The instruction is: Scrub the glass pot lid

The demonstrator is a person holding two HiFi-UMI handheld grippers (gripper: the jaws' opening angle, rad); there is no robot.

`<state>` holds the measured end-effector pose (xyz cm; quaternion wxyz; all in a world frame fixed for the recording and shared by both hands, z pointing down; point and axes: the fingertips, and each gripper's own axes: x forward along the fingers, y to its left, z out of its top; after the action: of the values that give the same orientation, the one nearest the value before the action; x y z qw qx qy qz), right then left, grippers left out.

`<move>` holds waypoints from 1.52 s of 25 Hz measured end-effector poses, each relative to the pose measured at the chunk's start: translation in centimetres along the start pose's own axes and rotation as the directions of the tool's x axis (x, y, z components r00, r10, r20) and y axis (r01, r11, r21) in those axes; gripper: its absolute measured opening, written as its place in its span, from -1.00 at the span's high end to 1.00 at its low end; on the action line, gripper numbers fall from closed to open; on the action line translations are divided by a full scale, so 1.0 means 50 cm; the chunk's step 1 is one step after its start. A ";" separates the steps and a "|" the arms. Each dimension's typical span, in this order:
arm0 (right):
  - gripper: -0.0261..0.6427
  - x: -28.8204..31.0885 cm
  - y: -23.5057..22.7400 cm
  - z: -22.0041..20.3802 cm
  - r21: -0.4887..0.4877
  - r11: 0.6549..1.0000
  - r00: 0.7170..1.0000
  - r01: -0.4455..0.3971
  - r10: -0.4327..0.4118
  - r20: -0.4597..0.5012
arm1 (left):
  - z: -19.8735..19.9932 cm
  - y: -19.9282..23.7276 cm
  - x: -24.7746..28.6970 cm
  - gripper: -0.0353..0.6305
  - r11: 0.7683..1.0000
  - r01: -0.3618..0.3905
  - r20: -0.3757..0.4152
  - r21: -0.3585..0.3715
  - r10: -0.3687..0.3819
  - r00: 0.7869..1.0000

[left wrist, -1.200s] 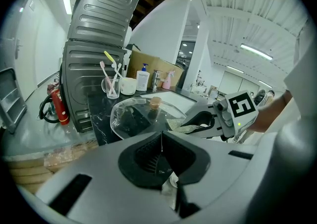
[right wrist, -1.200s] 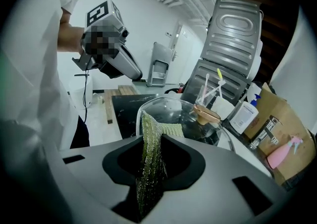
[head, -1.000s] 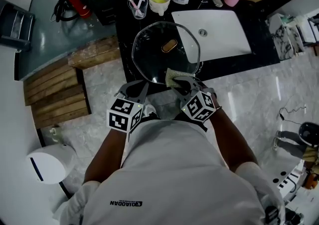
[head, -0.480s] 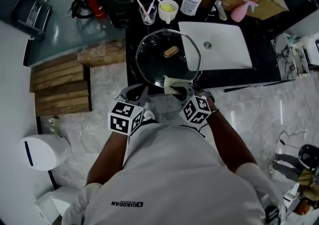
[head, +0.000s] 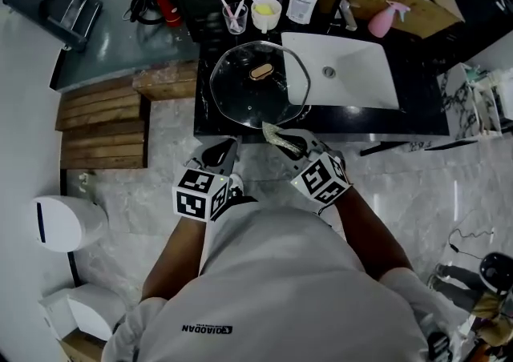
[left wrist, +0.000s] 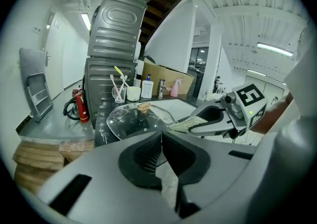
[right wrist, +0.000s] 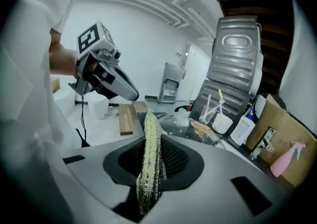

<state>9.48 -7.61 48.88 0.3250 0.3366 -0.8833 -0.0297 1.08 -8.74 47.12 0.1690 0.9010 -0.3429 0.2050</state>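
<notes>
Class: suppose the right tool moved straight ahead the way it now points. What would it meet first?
Most likely the near rim of the glass pot lid, which the scrub pad clamped in the right tool would touch first. The gap is hard to judge.
</notes>
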 end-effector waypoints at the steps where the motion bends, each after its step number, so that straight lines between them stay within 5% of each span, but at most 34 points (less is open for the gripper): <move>1: 0.65 -0.023 0.007 -0.001 0.023 1.000 1.000 -0.002 0.002 0.015 | 0.000 -0.020 -0.003 0.84 1.000 -0.001 0.007 0.002 0.001 1.000; 17: 0.65 -0.263 0.111 -0.054 0.374 0.924 0.976 -0.086 0.002 0.218 | -0.090 -0.286 -0.078 0.84 0.999 -0.012 0.001 -0.030 0.012 1.000; 28: 0.64 -0.311 0.156 -0.075 0.555 0.827 0.972 -0.092 -0.045 0.229 | -0.070 -0.314 -0.131 0.84 1.000 -0.018 0.021 0.010 0.017 1.000; 35: 0.64 -0.319 0.142 -0.057 0.718 0.691 0.948 -0.087 -0.164 0.273 | -0.043 -0.286 -0.149 0.84 1.000 0.018 0.052 0.024 -0.019 0.998; 38: 0.64 -0.308 0.148 -0.036 0.715 0.695 0.947 -0.076 -0.174 0.270 | -0.042 -0.261 -0.156 0.84 0.999 0.028 0.045 0.025 -0.029 0.999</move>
<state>14.97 7.84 43.78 0.0212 0.4508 -0.8554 0.2544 4.21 5.70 43.01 0.1530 0.9122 -0.3313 0.1863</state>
